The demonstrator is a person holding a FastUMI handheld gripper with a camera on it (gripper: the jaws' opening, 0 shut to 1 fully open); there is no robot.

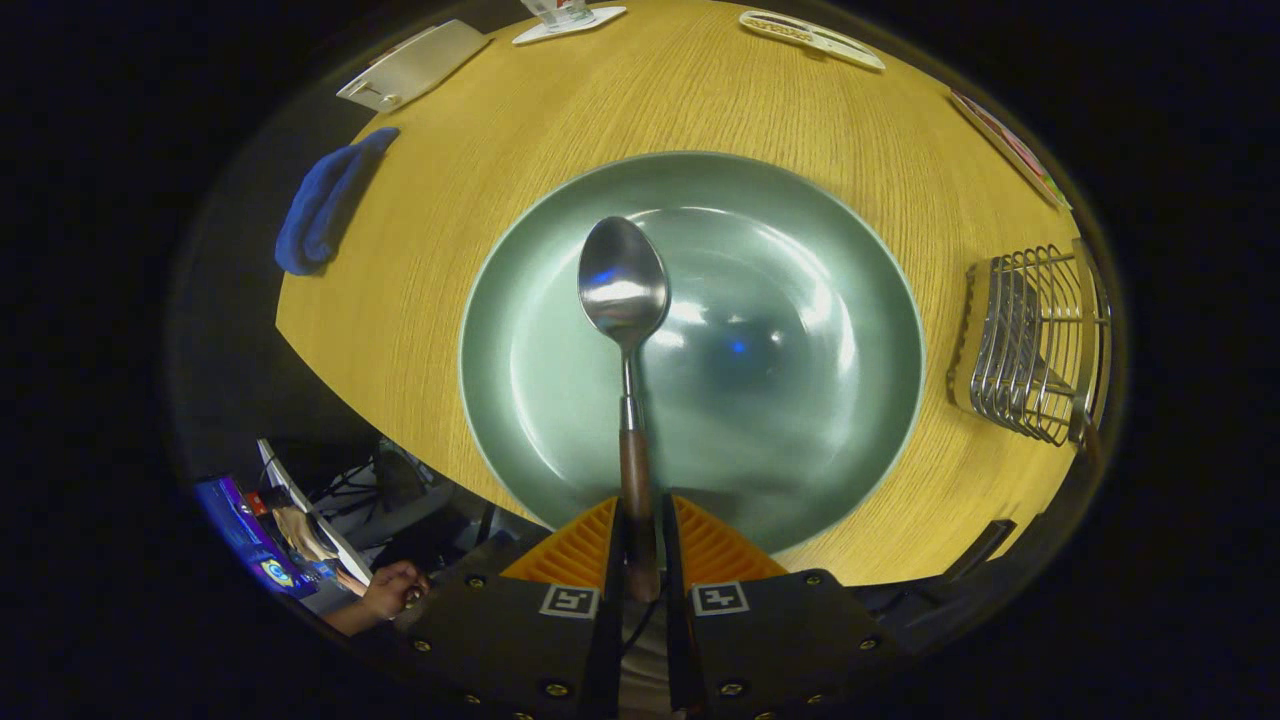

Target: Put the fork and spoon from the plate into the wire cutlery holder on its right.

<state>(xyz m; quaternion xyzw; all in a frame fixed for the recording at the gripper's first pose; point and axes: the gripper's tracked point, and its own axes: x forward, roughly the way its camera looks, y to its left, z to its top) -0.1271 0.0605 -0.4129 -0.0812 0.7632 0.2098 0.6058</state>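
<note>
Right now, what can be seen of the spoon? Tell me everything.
The spoon has a shiny metal bowl and neck joined to a dark brown, wood-looking handle. The gripper is shut on that handle, both fingers pressing its sides. The spoon points straight ahead from the fingers, bowl facing up, over the green plate. Whether it touches the plate cannot be told.

Spoon (624, 300) handle end was buried between the gripper (640, 530) fingers, so its tip couldn't be seen. Near rim of the plate (520, 250) sat hidden under the fingers. Wire cutlery holder (1035, 345) was warped by the fisheye, far side cut off, contents unreadable. Glass (558, 10) at the table's (450, 300) far edge was cropped to its base.
</note>
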